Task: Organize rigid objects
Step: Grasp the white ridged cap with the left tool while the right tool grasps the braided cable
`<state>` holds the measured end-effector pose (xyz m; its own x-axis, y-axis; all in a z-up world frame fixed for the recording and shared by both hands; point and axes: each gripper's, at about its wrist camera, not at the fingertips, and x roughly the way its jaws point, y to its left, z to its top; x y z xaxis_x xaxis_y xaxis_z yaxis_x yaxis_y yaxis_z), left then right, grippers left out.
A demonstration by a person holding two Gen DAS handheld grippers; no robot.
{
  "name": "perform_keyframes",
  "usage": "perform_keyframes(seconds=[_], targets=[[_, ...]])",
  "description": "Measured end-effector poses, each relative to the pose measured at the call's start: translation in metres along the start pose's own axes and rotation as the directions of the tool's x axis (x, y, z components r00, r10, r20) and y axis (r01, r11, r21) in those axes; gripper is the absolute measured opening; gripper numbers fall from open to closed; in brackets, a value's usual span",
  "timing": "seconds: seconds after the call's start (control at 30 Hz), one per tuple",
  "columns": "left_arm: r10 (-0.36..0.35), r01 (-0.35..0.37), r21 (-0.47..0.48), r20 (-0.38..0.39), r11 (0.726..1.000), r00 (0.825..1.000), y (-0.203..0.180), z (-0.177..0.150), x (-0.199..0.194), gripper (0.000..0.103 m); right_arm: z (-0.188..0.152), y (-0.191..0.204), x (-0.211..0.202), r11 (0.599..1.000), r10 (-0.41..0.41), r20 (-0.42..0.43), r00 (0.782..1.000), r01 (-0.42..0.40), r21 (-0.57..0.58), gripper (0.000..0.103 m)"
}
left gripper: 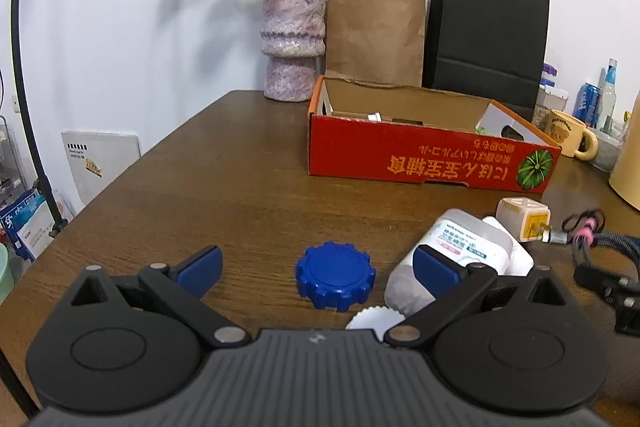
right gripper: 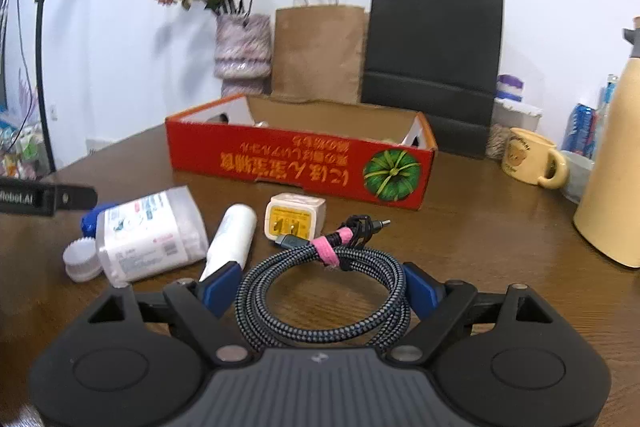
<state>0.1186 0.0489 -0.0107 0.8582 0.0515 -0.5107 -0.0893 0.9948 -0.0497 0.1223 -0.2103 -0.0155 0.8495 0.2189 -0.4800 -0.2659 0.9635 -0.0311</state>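
A blue ridged cap lies on the brown table between the fingers of my open left gripper. A clear labelled bottle lies on its side by the right finger, with a small white cap near it. In the right wrist view my right gripper is open around a coiled braided cable with a pink strap. The bottle, the white cap, a white tube and a yellow charger plug lie ahead. The red cardboard box stands open behind them.
A vase of dried flowers, a brown paper bag and a black paper bag stand against the wall. A yellow bear mug, cans and a cream flask stand at the right. The box also shows in the left wrist view.
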Motion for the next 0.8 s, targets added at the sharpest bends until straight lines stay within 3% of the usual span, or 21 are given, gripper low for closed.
perform_keyframes(seconds=[0.27,0.5,0.8], targets=[[-0.016,0.020,0.050,-0.089,0.999,0.996,-0.007,-0.005,-0.003,0.103,0.000,-0.010,-0.014,0.999,-0.016,0.063,0.998,0.013,0.046,0.085],[0.035,-0.017,0.104,-0.174,0.994,0.984,-0.017,-0.016,0.002,0.103,-0.002,-0.011,-0.021,0.999,-0.014,0.090,0.996,0.009,0.053,0.085],[0.056,-0.039,0.094,-0.188,0.995,0.981,-0.025,-0.021,0.009,0.103,-0.005,-0.010,-0.029,0.999,-0.006,0.107,0.994,0.001,0.051,0.085]])
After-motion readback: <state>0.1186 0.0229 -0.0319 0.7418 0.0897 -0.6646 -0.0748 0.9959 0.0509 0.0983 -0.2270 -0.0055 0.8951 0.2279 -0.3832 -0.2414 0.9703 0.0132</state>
